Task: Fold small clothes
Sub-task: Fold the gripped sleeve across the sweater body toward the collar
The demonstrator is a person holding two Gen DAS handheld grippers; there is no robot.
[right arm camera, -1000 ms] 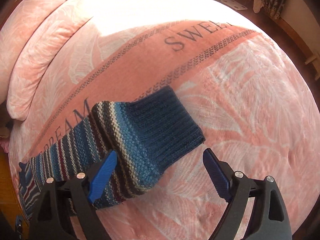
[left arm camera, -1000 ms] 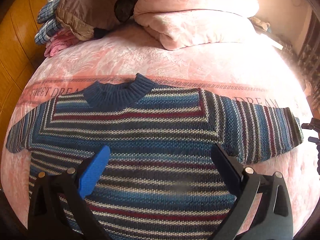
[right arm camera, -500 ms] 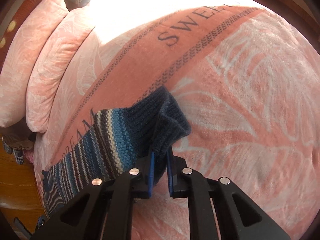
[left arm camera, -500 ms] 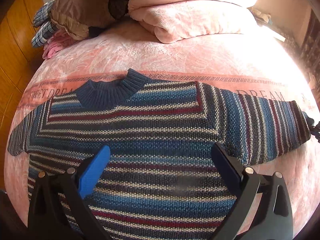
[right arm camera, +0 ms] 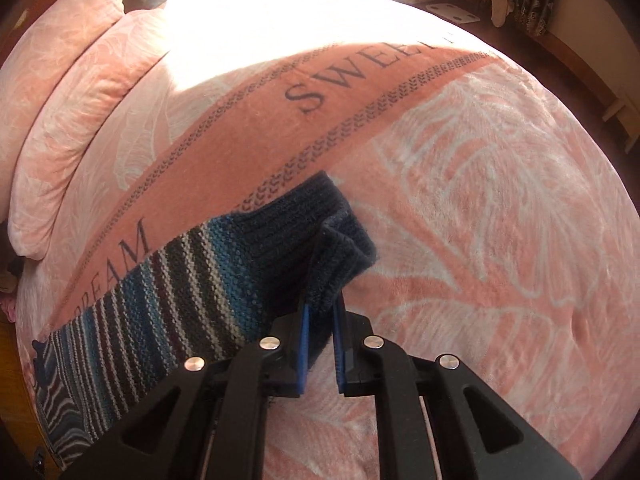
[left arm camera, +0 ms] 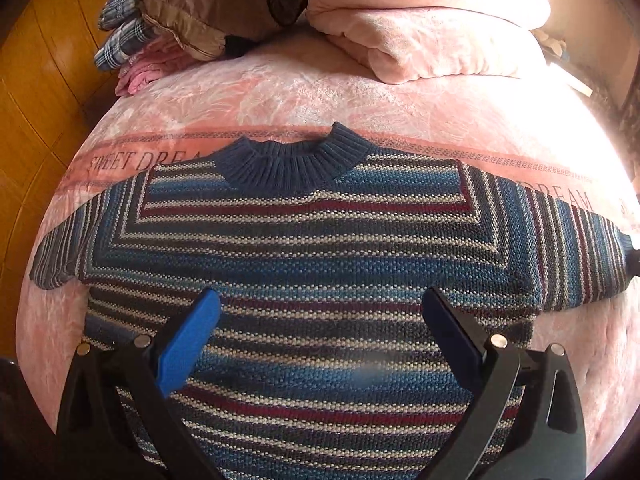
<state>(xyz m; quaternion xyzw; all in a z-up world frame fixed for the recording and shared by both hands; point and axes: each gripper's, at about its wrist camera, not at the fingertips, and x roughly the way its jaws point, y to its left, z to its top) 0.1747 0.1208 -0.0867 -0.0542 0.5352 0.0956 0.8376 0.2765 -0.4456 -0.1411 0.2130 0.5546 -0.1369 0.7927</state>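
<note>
The striped sweater [left arm camera: 312, 256] lies flat on the pink bed [left arm camera: 320, 96]; its hem is cut off behind the left tongs [left arm camera: 320, 320], which hover spread wide. The right tongs [right arm camera: 320, 320] pinch the navy cuff [right arm camera: 320, 240], bunching it. Pillows [left arm camera: 432, 12] and piled clothes [left arm camera: 192, 16] sit beyond the collar.

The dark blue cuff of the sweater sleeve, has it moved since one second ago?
Yes. The cuff, then flat on the bedspread between open jaws, is now bunched and pinched by the right gripper, its edge lifted toward the camera, away from the "SWEET" lettering.
</note>
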